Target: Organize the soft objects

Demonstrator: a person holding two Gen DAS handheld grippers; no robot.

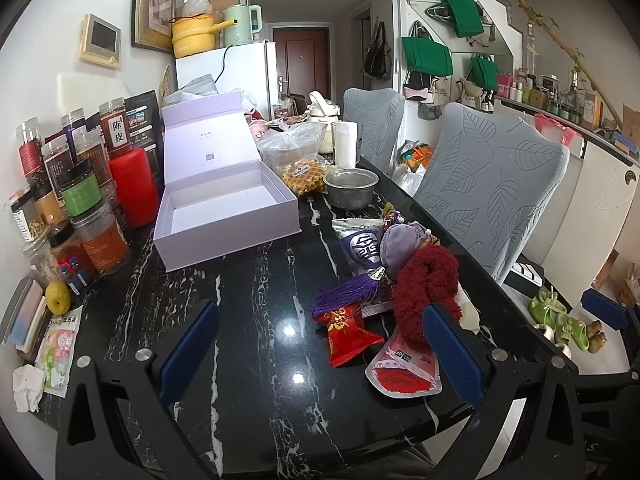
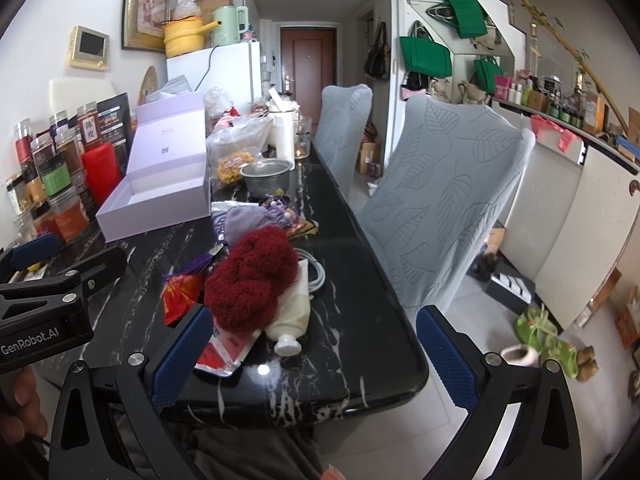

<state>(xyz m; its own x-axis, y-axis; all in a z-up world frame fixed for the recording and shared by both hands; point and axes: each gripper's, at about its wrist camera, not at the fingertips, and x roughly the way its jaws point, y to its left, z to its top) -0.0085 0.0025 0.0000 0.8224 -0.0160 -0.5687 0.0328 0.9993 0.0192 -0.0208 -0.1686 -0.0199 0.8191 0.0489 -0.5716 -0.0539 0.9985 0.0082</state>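
Observation:
A fluffy dark red knit piece (image 1: 424, 284) (image 2: 250, 276) lies on the black marble table (image 1: 256, 320) among packets. Behind it sits a lilac fabric pouch (image 1: 400, 244) (image 2: 244, 222), and a purple tassel (image 1: 346, 294) lies to its left. An open lavender box (image 1: 224, 208) (image 2: 156, 196) stands empty at the table's left. My left gripper (image 1: 320, 344) is open above the table's near edge, the red knit just beyond its right finger. My right gripper (image 2: 316, 352) is open over the table's near right corner, nothing between its fingers.
Spice jars (image 1: 72, 196) and a red bottle (image 1: 134, 188) line the left wall. A metal bowl (image 1: 351, 188), waffle pack (image 1: 304, 176), red snack packet (image 1: 346, 332), cream tube (image 2: 290, 316) and white cable (image 2: 316, 270) lie on the table. Grey-covered chairs (image 2: 444, 204) stand at the right.

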